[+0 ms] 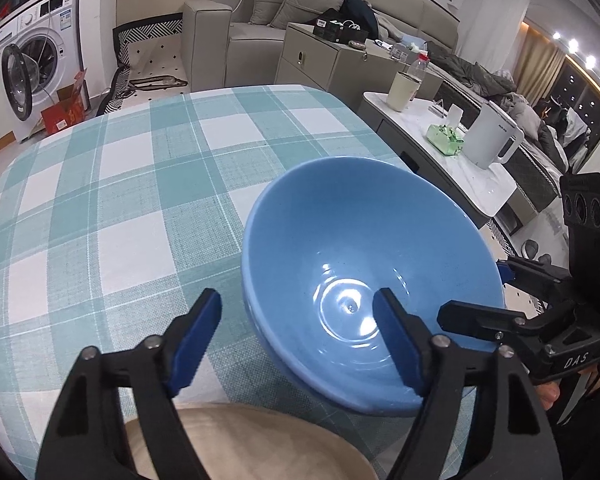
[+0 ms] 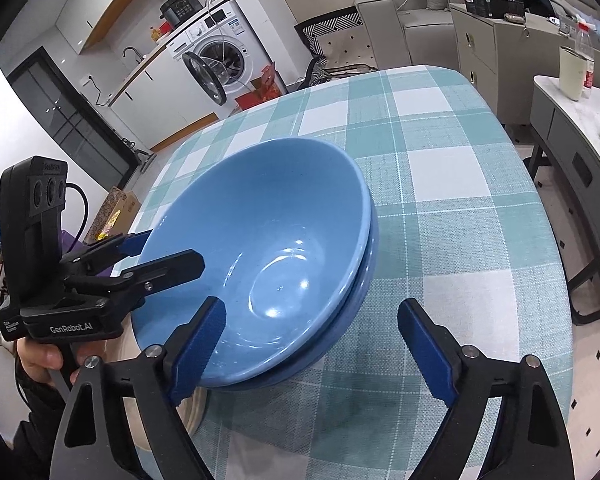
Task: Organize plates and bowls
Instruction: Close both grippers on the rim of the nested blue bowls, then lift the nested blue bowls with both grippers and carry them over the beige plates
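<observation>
Two blue bowls are nested, the upper one (image 1: 364,264) (image 2: 268,248) tilted inside the lower one (image 2: 348,320), on the checked tablecloth (image 1: 112,208). My left gripper (image 1: 300,336) is open, its jaws astride the bowls' near rim: one finger inside, one outside. My right gripper (image 2: 312,344) is also open astride the rim on the opposite side. Each gripper shows in the other's view, the right one (image 1: 496,300) and the left one (image 2: 152,256), with jaws around the rim. A beige plate (image 1: 244,444) lies at the near table edge, partly under the bowls.
A side table (image 1: 476,184) to the right carries a white kettle (image 1: 492,136), a cream tumbler (image 1: 402,90) and a green tissue pack (image 1: 444,140). A cabinet and sofa stand behind; a washing machine (image 1: 32,60) stands far left.
</observation>
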